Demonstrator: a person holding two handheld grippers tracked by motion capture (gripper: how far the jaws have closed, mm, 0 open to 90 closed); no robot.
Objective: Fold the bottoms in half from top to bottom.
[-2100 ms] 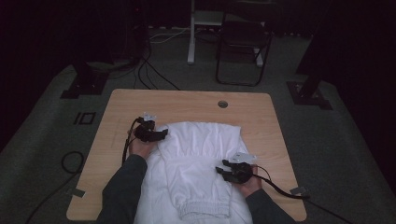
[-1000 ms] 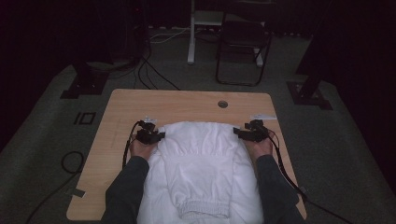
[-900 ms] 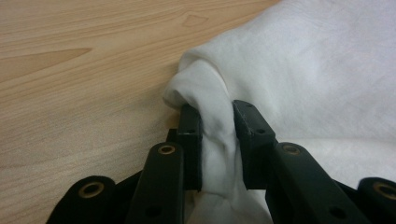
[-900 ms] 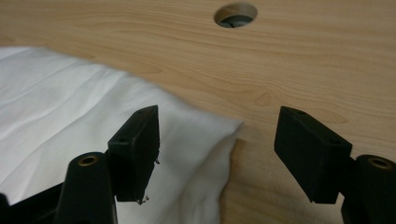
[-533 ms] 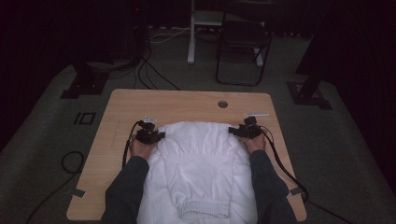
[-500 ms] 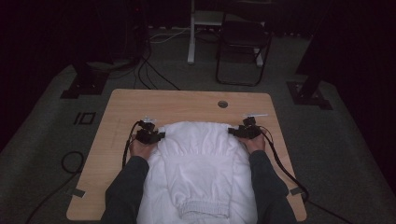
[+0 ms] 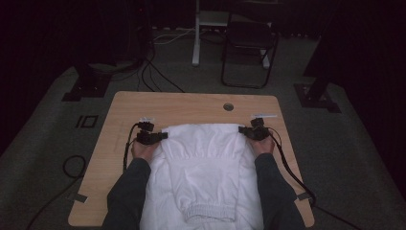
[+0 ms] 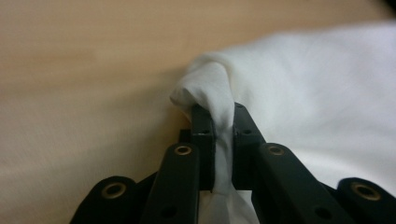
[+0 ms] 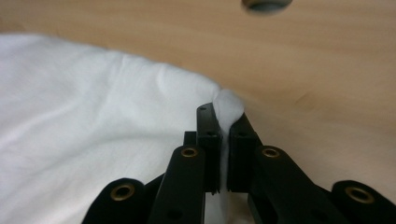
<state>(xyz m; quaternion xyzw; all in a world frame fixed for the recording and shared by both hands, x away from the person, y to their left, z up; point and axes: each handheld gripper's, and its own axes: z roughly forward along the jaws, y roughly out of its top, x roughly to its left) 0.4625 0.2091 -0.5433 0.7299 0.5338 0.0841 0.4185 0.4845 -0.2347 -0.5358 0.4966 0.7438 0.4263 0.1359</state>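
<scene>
High view looks down the table (image 7: 201, 103); both claw views sit close, sharing its wood.

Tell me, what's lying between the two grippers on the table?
The white garment stretches between the left gripper and the right gripper, seen in the high view.

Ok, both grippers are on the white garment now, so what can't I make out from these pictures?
- White garment: its near end is cut off by the bottom edge of the high view, and the person's forearms cover its sides.
- Left gripper and right gripper: in the gripper views the jaws hide how much cloth sits between them.
- Table: its near edge is partly hidden by the garment in the high view.
</scene>
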